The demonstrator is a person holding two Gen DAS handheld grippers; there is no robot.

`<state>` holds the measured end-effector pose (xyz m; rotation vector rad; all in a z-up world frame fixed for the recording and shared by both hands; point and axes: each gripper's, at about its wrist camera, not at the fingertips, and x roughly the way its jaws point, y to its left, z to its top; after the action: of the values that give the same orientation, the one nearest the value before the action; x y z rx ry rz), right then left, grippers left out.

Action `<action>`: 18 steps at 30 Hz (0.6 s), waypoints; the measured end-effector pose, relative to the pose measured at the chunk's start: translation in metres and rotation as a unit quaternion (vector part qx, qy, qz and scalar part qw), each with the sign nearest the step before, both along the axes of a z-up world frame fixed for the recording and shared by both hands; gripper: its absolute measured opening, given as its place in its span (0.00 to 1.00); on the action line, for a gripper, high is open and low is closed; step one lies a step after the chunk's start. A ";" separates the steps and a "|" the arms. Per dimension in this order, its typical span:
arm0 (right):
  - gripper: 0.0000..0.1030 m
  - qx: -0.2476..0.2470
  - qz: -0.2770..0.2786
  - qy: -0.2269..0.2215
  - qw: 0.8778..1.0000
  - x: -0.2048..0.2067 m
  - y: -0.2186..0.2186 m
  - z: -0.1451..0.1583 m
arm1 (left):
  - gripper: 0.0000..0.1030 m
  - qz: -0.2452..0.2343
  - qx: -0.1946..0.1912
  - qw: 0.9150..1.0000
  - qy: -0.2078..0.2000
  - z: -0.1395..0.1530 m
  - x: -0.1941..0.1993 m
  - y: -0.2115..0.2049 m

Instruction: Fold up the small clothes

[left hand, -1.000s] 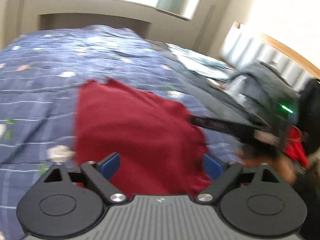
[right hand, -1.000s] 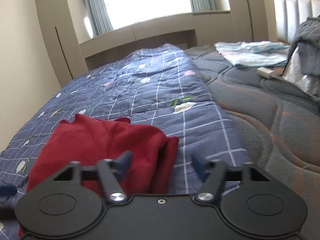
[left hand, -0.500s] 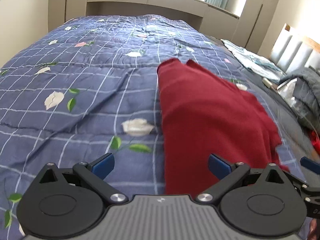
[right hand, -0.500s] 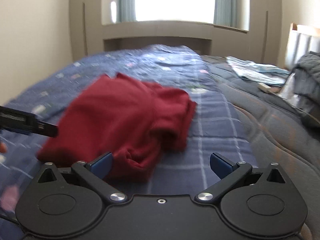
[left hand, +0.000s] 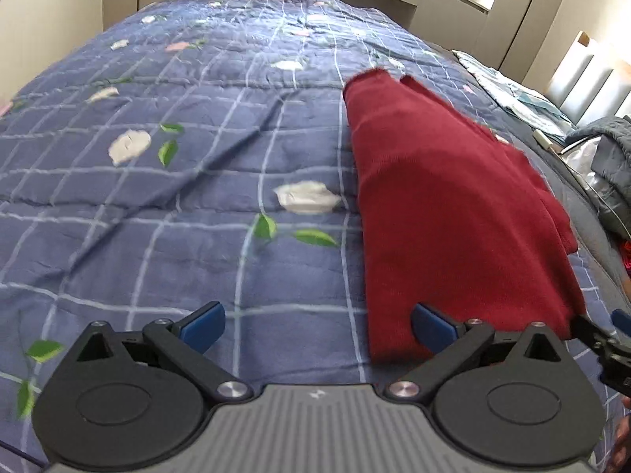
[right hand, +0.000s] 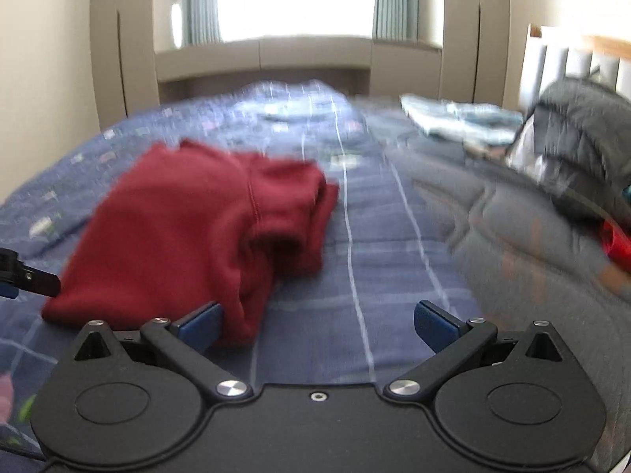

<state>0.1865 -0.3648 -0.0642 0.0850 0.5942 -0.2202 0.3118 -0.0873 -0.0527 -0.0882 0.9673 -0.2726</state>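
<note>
bedroom, bed with a blue checked floral quilt [left hand: 197,181] filling most of both frames, bright window at top of the right wrist view.

left gripper [left hand: 317,325] at bottom centre of its frame, jaws spread wide, nothing between them; its right blue pad sits just over the near edge of the red garment [left hand: 441,197], whether it touches can't be told. right gripper [right hand: 315,325] bottom centre of its frame, jaws also wide apart and empty; left pad just in front of the garment's near corner.

the red garment [right hand: 189,228] lies on the quilt, right half of the left view, centre-left of the right view, already doubled over with a rolled sleeve-like bunch on its right side. right view is motion-blurred. grey padded jacket [right hand: 572,126] at right edge, light blue folded cloth [right hand: 453,116] upper right, both well apart from the garment.

step looks like between folds: garment partly folded, neither tool holding it. next move likely needs each gripper to pinch a near corner or edge and carry it over, keeping layers from slipping; the bunched side probably wants tucking or flattening.
</note>
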 end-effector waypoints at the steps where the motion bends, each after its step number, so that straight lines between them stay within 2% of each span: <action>1: 0.99 -0.004 0.001 -0.009 1.000 0.002 0.000 0.005 | 1.00 0.002 0.000 1.000 -0.011 0.006 0.001 0.000; 6: 0.99 -0.007 0.006 -0.038 0.999 0.041 -0.007 0.022 | 1.00 0.013 -0.016 0.998 -0.053 0.027 0.026 -0.009; 10: 0.99 -0.025 0.013 -0.049 0.998 0.099 -0.005 0.017 | 1.00 0.037 -0.002 0.995 -0.091 0.032 0.068 -0.029; 13: 0.99 -0.035 0.030 -0.050 0.998 0.138 -0.005 0.011 | 1.00 0.049 0.000 0.994 -0.100 0.027 0.101 -0.044; 18: 0.99 -0.115 0.036 -0.028 0.992 0.185 -0.004 -0.006 | 1.00 0.054 0.008 0.993 -0.105 0.012 0.143 -0.060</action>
<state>0.3710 -0.3691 -0.0705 -0.1533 0.5113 -0.2149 0.4549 -0.1477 -0.0408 -0.0947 0.7531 -0.1698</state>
